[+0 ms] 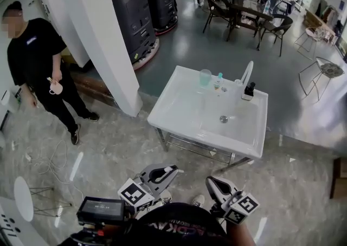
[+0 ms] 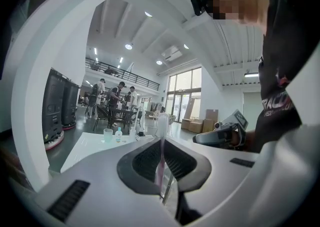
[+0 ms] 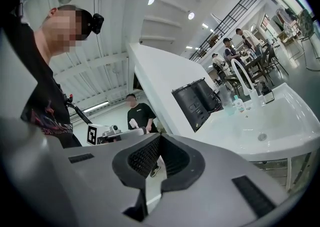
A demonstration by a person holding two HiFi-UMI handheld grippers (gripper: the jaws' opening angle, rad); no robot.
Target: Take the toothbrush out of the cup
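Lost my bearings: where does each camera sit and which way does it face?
Head view: on the person's head, steeply down at the sink; left gripper and right gripper at bottom.
Left gripper view: on the left gripper, facing the sink; jaws shut on the toothbrush; torso, right gripper at right.
Right gripper view: on the right gripper, facing the sink; jaws shut, empty; torso, left gripper at left.
Shared: all three show the cup.

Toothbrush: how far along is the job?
Done: the toothbrush is out of the cup, which stands on the sink, well away from both grippers. In hand: the left gripper is shut on the toothbrush, held upright. The right gripper is shut and empty. Left: nothing of the removal itself.
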